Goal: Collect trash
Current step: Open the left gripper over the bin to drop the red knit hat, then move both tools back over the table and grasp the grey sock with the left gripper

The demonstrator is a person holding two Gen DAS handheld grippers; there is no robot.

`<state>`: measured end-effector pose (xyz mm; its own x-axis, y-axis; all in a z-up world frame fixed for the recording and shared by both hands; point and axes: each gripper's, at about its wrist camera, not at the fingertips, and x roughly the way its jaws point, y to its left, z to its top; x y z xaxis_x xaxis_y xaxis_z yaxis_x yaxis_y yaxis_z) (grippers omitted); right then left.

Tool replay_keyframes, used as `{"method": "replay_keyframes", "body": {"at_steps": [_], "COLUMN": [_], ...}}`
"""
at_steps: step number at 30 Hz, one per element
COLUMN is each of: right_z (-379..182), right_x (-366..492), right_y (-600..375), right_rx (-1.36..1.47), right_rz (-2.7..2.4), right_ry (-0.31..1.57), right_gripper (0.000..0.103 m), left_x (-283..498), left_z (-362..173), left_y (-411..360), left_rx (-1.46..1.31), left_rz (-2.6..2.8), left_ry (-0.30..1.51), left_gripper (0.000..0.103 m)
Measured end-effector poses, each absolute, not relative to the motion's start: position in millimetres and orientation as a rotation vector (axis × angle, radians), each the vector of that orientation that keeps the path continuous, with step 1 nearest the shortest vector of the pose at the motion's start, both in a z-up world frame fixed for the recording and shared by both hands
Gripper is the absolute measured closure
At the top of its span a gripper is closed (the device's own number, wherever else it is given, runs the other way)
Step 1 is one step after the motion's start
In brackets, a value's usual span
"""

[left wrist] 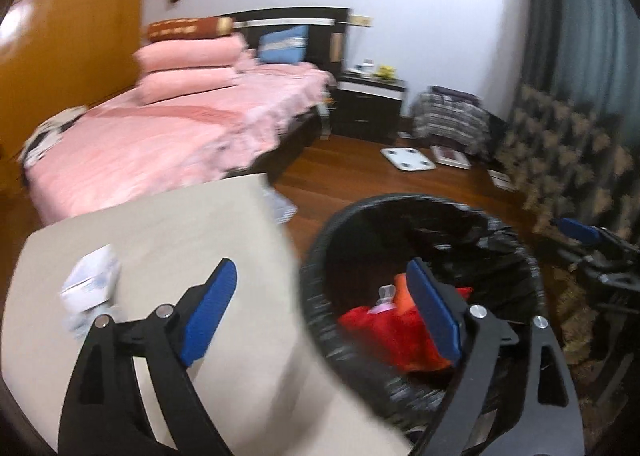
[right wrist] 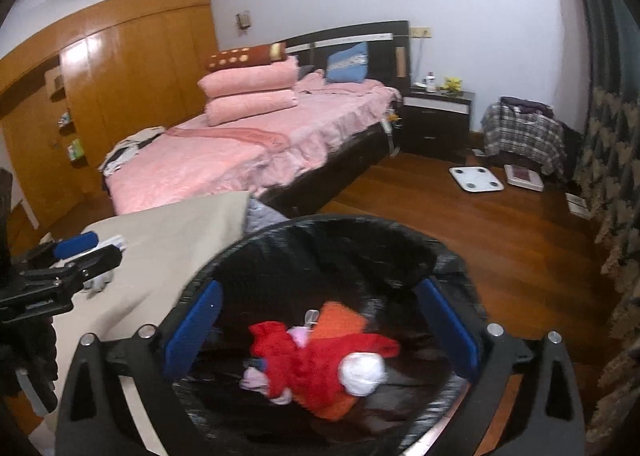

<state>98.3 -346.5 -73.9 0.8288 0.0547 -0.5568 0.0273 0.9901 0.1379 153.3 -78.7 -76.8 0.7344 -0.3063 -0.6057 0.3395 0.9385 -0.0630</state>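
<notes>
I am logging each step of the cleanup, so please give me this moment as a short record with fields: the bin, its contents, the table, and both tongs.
bin: black-lined trash bin on the wooden floor, beside the beige table
bin contents: red and orange wrappers, a white crumpled ball
on table: white crumpled packet
left tongs: open, empty, spanning table edge and bin rim
right tongs: open, empty, above the bin opening

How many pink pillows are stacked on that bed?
2. The upper pink pillow lies on the lower pink pillow, near the headboard. A brown bolster tops them; more may be hidden behind.
</notes>
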Motion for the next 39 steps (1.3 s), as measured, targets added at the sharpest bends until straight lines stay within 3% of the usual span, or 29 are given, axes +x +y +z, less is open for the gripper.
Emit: {"method": "replay_keyframes", "body": {"at_steps": [14,23,28,39], "right_z": [-84,-118,-137,-153], "right_x": [147,182,192,221], "right_y": [-178,-83,-53,-71], "right_rx": [0.082,0.041,-0.014,-0.051], "right_rz": [0.300,0.374,0.361,0.288], "right_ry": [0.624,0.707,0.728,0.763], "right_gripper": [0.006,0.006,0.006,0.006], "left_x": [118,126,132,178], "left_z": [-96,-128,-137,-143], "left_y": [101,175,193,148], "left_rx": [0.003,-0.073,-0.129,-0.149], "left_rz": [0.029,0.139,0.147,0.008], "left_ry": [0.672,0.740,0.747,0.739], "left_gripper": [0.017,0.017,0.017,0.017]}}
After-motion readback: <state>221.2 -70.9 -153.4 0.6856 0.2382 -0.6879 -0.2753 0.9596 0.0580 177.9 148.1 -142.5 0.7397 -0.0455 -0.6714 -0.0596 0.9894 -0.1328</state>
